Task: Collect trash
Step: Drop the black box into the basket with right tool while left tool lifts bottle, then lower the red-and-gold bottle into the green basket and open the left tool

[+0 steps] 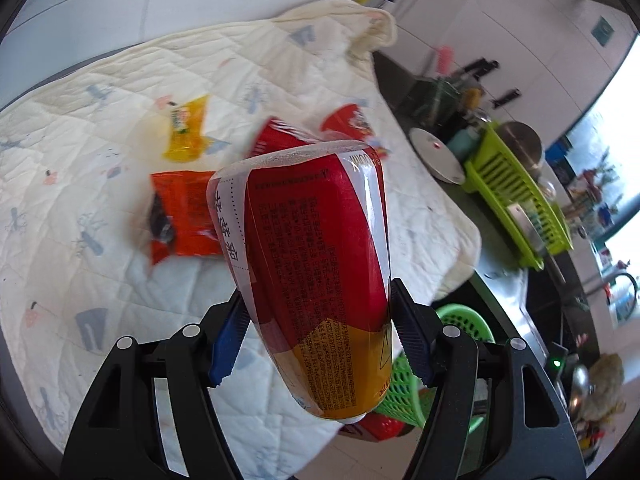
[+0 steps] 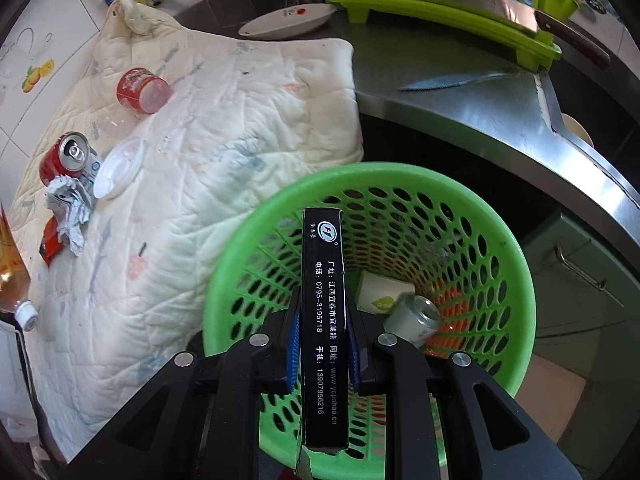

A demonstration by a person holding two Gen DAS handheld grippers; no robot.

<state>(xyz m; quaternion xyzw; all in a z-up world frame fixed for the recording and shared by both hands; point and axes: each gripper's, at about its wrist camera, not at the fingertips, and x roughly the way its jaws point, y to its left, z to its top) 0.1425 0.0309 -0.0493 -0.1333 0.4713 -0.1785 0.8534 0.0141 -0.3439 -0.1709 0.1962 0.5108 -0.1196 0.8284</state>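
Item: red-and-yellow bottle [image 1: 320,276], frame centre, clamped in our left tool [image 1: 316,332]. Item: black box [image 2: 323,328], lower centre, gripped by our right tool [image 2: 322,340] above the green basket [image 2: 516,276]. Upper left on the quilt [image 2: 224,148]: red can [image 2: 64,157], red cup [image 2: 142,90], crumpled paper [image 2: 70,208].

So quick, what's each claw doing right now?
Left gripper: closed on a bottle.
Right gripper: closed on a black box, over the basket.
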